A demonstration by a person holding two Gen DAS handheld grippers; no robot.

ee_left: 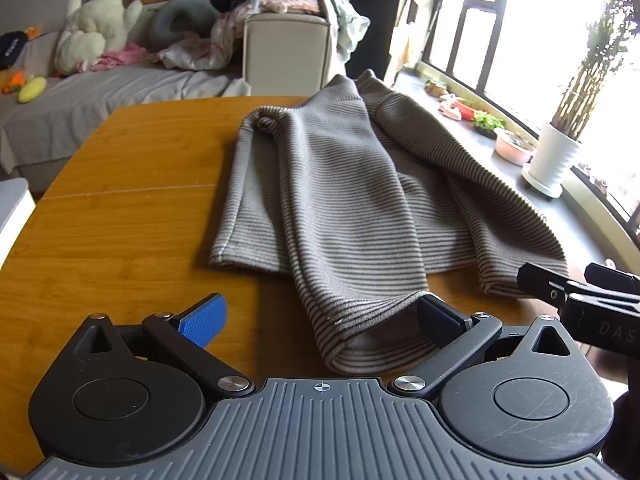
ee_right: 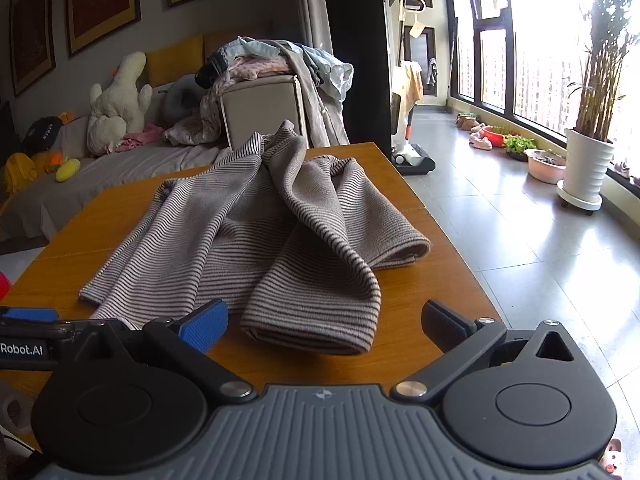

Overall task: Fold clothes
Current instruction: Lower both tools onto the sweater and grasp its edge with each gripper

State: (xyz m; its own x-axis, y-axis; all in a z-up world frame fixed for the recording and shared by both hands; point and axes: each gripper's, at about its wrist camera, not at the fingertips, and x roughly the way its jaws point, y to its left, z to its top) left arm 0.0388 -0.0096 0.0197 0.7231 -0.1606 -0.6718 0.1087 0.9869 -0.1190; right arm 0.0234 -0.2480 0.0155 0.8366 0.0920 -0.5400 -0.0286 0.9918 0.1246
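Observation:
A grey-brown striped sweater [ee_left: 340, 184] lies crumpled on the orange wooden table [ee_left: 120, 208]. In the left wrist view, one sleeve end [ee_left: 372, 336] reaches between the fingers of my left gripper [ee_left: 320, 320], which is open; the cloth rests against the right fingertip [ee_left: 438, 320]. In the right wrist view, another sleeve cuff [ee_right: 312, 328] of the sweater [ee_right: 240, 224] lies between the fingers of my right gripper [ee_right: 324, 324], also open, touching neither pad. The right gripper [ee_left: 580, 304] shows at the right edge of the left wrist view, close beside the sweater's hem.
Behind the table [ee_right: 420, 216] stands a sofa [ee_left: 100, 92] with a white plush toy [ee_left: 100, 20] and a beige armrest [ee_left: 286, 48] heaped with clothes. A white plant pot [ee_right: 588, 172] and a pink basin [ee_right: 546, 166] stand on the tiled floor by the window.

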